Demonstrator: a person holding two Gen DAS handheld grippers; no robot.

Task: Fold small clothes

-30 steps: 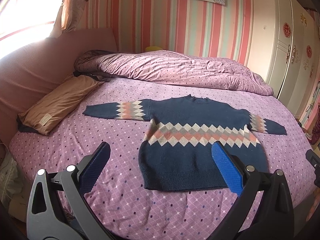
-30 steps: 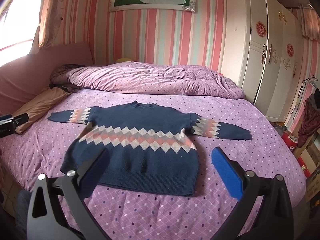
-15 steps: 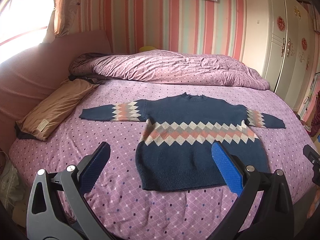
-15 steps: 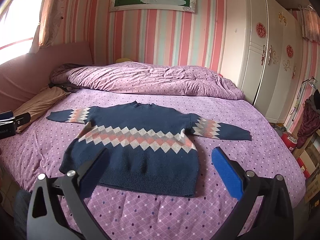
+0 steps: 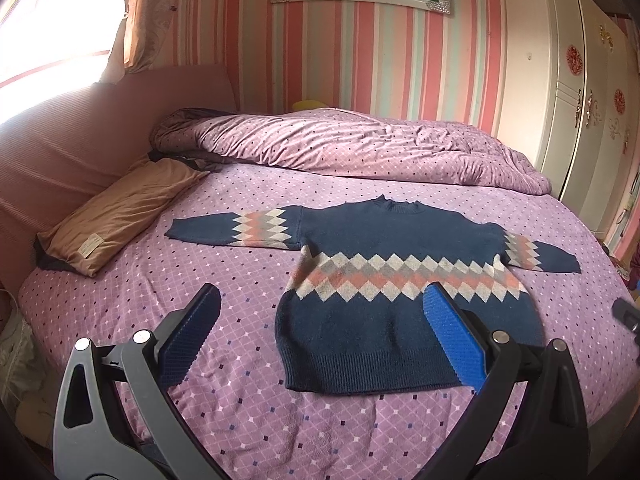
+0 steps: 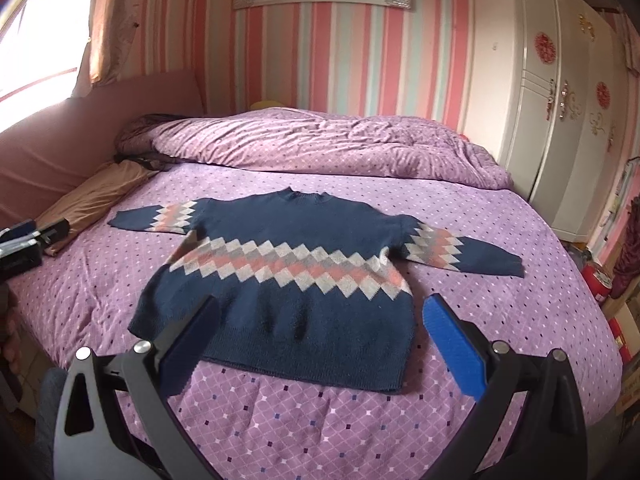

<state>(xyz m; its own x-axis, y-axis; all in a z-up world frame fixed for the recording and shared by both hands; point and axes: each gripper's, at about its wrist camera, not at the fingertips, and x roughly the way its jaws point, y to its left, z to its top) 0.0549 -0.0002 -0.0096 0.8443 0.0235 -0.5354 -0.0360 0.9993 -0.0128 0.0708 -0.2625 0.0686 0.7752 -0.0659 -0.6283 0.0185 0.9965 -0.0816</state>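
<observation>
A small navy sweater (image 5: 384,280) with a pink, grey and white diamond band lies flat, front up, on the purple bed (image 5: 200,272), both sleeves spread out sideways. It also shows in the right wrist view (image 6: 296,268). My left gripper (image 5: 320,320) is open and empty, held above the bed near the sweater's hem on its left side. My right gripper (image 6: 320,320) is open and empty, above the hem on its right side. Neither gripper touches the sweater.
A rumpled purple duvet (image 5: 352,144) lies along the far side of the bed. A tan pillow (image 5: 120,212) rests at the left by the pink headboard (image 5: 80,132). White wardrobes (image 6: 560,112) stand at the right. The bed's front edge is just below the grippers.
Both grippers have risen and shifted slightly, so the sweater sits a little lower and more centred in each view. The sweater has not moved. Both stay open.
</observation>
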